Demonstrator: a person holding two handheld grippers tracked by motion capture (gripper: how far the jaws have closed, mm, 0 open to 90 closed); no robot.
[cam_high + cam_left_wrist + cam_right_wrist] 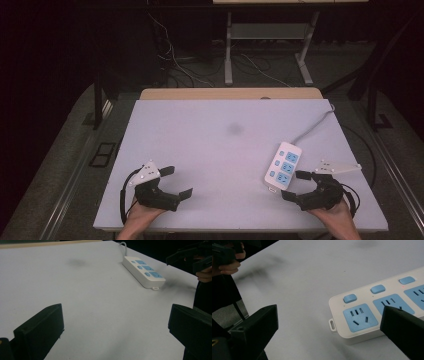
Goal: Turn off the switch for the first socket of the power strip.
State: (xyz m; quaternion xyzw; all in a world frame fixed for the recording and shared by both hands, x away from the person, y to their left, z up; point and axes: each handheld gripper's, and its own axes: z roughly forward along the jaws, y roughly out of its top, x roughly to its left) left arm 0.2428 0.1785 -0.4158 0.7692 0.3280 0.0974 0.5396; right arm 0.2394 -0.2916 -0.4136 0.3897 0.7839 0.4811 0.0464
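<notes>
A white power strip (283, 166) with three blue sockets and blue switches lies at the right side of the pale table (220, 150), its grey cable running off toward the far right edge. My right gripper (295, 185) hovers just in front of the strip's near end, open, nothing between its fingers; in the right gripper view the strip (382, 307) lies close ahead, partly behind the right jaw. My left gripper (178, 182) stands open near the front left of the table, holding nothing. From the left gripper view the strip (143, 270) lies far off to the right.
A faint dark smudge (235, 128) marks the table's middle. A wooden edge (230, 93) runs along the table's far side. Beyond it stand a desk frame's legs (228, 50) and loose cables (175, 62) on the dark floor.
</notes>
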